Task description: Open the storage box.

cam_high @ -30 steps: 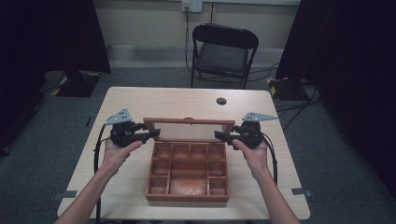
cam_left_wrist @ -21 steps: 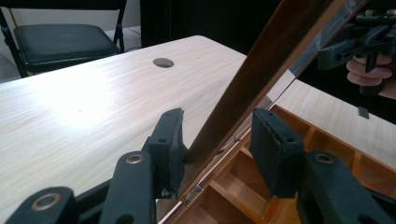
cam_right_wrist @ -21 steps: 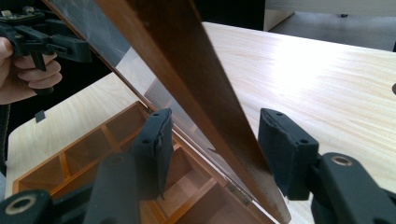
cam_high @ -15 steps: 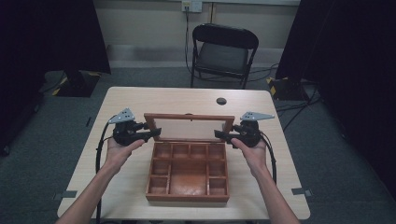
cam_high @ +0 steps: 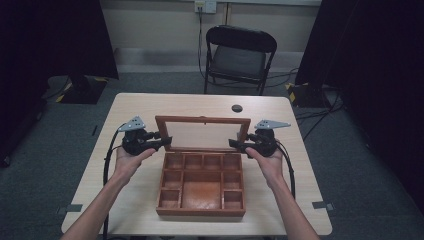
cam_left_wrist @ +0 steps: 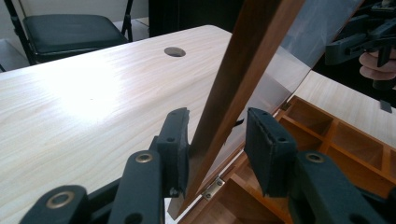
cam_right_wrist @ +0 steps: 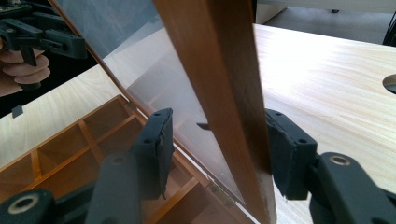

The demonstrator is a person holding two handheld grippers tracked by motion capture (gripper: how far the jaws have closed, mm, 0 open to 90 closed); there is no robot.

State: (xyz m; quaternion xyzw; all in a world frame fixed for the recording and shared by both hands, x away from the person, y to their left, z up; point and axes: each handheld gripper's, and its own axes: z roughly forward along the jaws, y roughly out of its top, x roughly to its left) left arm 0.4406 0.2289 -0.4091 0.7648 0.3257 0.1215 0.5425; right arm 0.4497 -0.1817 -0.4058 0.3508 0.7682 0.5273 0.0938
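A: Box status?
B: Wooden compartment box (cam_high: 201, 183) mid-table (cam_high: 150, 107), glass-paned lid (cam_high: 202, 134) raised, tilted.
A: Grippers?
B: Left gripper (cam_high: 159, 141) and right gripper (cam_high: 234, 144) straddle lid's side rails, jaws apart, one pad touching each.

Left tongs (cam_left_wrist: 217, 147) agape astride the tilted wooden lid frame (cam_left_wrist: 243, 88), one pad touching, above the compartmented box (cam_left_wrist: 327, 135).

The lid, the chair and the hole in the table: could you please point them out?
lid (cam_high: 202, 119): high view, top frame rail.
chair (cam_high: 238, 62): high view, seat cushion.
hole in the table (cam_high: 237, 108): high view, its dark centre.
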